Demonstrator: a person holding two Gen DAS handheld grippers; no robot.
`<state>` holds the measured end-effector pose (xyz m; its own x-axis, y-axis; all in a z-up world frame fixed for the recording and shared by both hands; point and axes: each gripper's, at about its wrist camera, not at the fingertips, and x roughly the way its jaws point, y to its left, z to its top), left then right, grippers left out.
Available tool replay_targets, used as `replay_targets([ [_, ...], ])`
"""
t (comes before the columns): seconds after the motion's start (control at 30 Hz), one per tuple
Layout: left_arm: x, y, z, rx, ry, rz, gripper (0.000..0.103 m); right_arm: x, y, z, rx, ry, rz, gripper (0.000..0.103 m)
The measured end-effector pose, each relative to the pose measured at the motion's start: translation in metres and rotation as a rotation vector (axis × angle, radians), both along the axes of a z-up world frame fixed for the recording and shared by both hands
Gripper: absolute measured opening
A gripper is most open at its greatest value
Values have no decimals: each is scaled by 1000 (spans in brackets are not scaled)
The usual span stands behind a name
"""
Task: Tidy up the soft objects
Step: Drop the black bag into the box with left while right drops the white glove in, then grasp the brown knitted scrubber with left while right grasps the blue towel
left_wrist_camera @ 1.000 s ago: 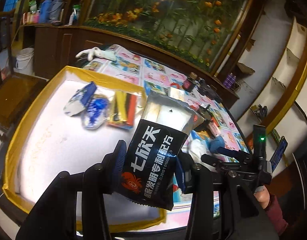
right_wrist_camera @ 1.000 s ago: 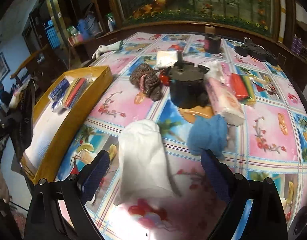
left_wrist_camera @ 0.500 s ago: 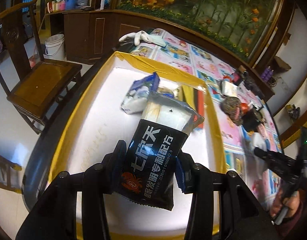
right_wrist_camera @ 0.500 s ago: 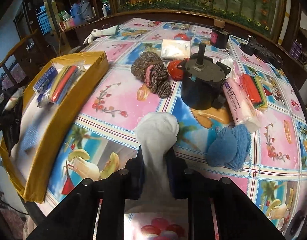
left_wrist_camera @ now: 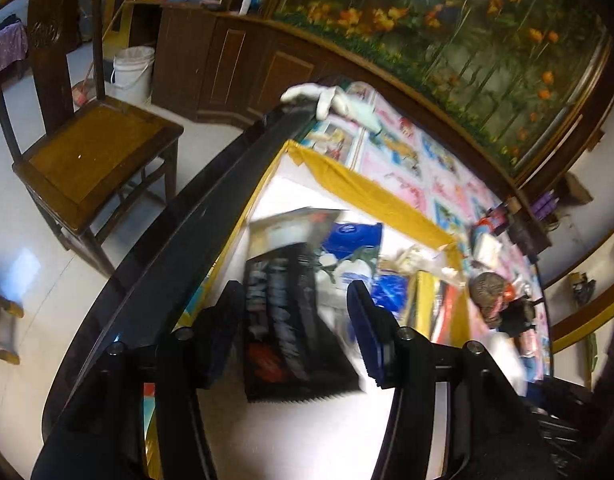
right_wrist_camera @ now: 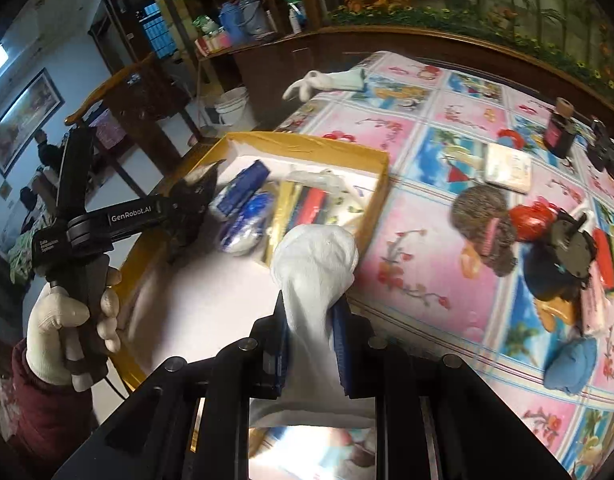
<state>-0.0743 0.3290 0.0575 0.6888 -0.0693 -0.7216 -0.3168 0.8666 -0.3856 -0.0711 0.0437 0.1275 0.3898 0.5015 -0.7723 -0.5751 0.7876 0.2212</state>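
Observation:
My left gripper (left_wrist_camera: 293,332) is open over the yellow-rimmed white tray (left_wrist_camera: 347,184). The black snack packet (left_wrist_camera: 287,320) lies blurred between its jaws, loose on the tray floor. Blue and white packets (left_wrist_camera: 355,248) lie just beyond it. My right gripper (right_wrist_camera: 311,340) is shut on a white sock (right_wrist_camera: 315,260) and holds it above the tray's near right edge (right_wrist_camera: 371,216). The left gripper also shows in the right wrist view (right_wrist_camera: 195,196), held by a gloved hand at the tray's left side.
On the patterned tablecloth (right_wrist_camera: 427,128) lie a brown knitted item (right_wrist_camera: 485,224), a blue cloth (right_wrist_camera: 571,364), a black pot (right_wrist_camera: 563,256), a tissue pack (right_wrist_camera: 507,168) and a white glove (right_wrist_camera: 327,82). A wooden chair (left_wrist_camera: 91,148) stands left of the table.
My left gripper has opened and let go of the black packet, which dropped onto the tray. My right gripper has lifted the white sock and carried it left to the tray.

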Motion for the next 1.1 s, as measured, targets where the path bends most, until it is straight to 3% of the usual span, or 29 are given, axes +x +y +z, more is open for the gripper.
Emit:
replay_targets([
  [0.13, -33, 2, 11, -24, -76, 22, 64, 4, 39, -11, -30, 29, 67, 19],
  [0.27, -57, 3, 13, -39, -108, 37, 64, 15, 69, -28, -46, 64, 92, 20],
  [0.37, -64, 1, 14, -50, -116, 34, 64, 22, 85, -39, -56, 73, 99, 38],
  [0.43, -68, -3, 16, -51, -124, 34, 64, 24, 91, -41, -50, 59, 90, 60],
  [0.53, -74, -13, 20, -64, -142, 36, 64, 16, 80, -30, -24, 7, 77, 70],
  [0.63, -82, -32, 26, -81, -174, 14, 66, 1, 51, -16, -14, -56, 46, 76],
  [0.8, -77, -81, 36, -50, -182, -109, 67, -16, -20, -10, 0, -103, -56, 77],
  [1.1, -61, -173, 25, -2, -90, -322, 67, -15, -186, -36, 7, -82, -386, 80],
])
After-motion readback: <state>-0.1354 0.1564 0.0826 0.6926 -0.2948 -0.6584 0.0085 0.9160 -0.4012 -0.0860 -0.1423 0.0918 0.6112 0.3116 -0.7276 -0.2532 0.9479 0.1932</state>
